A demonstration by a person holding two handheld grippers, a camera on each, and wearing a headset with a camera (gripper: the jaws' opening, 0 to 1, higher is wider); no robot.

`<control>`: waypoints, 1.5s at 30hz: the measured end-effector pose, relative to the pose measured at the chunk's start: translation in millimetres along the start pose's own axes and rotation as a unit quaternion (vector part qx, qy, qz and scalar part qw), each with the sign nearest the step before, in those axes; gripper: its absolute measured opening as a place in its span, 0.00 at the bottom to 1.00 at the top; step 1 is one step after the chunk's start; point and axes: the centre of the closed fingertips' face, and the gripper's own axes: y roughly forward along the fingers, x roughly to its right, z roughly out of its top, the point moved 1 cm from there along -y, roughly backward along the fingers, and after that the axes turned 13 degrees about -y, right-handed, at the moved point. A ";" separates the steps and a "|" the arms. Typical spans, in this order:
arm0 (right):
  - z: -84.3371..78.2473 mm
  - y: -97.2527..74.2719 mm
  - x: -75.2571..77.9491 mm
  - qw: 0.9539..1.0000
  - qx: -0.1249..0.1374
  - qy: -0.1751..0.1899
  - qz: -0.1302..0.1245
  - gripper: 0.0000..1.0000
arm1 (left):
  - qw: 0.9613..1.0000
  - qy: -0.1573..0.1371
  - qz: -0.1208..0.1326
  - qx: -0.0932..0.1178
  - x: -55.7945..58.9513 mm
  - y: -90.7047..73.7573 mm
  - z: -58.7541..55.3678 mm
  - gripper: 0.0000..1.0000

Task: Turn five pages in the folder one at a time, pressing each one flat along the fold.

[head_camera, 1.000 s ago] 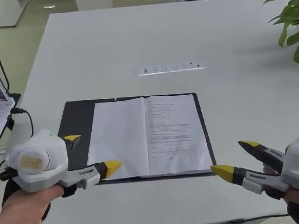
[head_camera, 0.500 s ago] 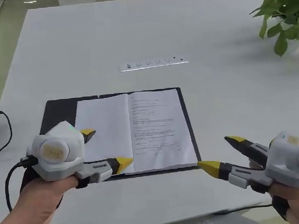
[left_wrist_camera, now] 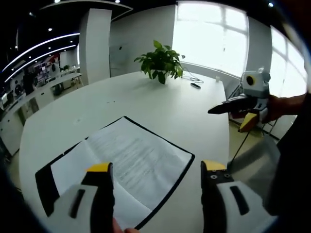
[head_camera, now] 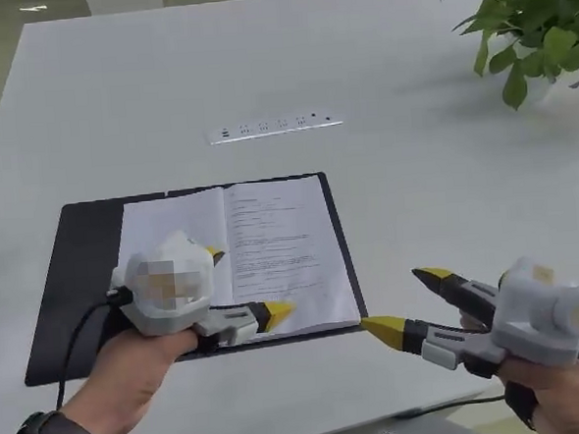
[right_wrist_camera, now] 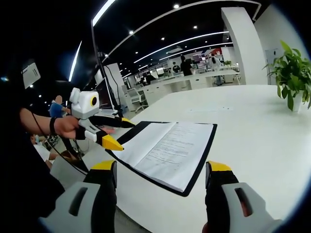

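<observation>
A black folder [head_camera: 86, 259] lies open on the white table, with a blank white page [head_camera: 167, 220] on the left and a printed page [head_camera: 286, 242] on the right. My left gripper [head_camera: 245, 282] is open and hovers over the pages' front edge near the fold, nothing between its fingers. My right gripper [head_camera: 406, 301] is open too, just off the folder's front right corner, apart from it. In the left gripper view the folder [left_wrist_camera: 121, 160] lies ahead of the open jaws, the right gripper [left_wrist_camera: 228, 117] beyond. The right gripper view shows the folder [right_wrist_camera: 170, 148] and the left gripper [right_wrist_camera: 119, 132].
A white power strip [head_camera: 274, 127] sits in the table behind the folder. A green potted plant [head_camera: 523, 16] stands at the far right. A black cable [head_camera: 76, 348] trails from the left gripper across the folder's left cover. The table's front edge runs just below both hands.
The head camera has swung right. My left gripper has moved right, from the left page's front corner to over the fold and right page. The right gripper holds beside the folder's corner.
</observation>
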 end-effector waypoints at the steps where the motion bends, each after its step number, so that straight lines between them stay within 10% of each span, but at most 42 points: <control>1: 0.2 -0.5 1.1 1.000 0.000 0.000 -0.001 0.74 | 1.000 0.004 -0.001 -0.003 1.4 5.7 0.9 0.73; 16: -4.5 -6.7 11.1 1.000 0.002 0.010 -0.003 0.74 | 0.999 0.019 -0.031 -0.039 30.6 79.7 9.4 0.73; 31: -11.7 -11.3 16.1 1.000 -0.001 0.026 -0.007 0.73 | 0.992 0.031 -0.019 -0.117 32.5 133.7 -36.9 0.72; 45: -17.7 -11.3 19.0 0.999 -0.011 0.039 -0.003 0.70 | 0.987 0.046 0.017 -0.150 13.9 142.0 -60.6 0.72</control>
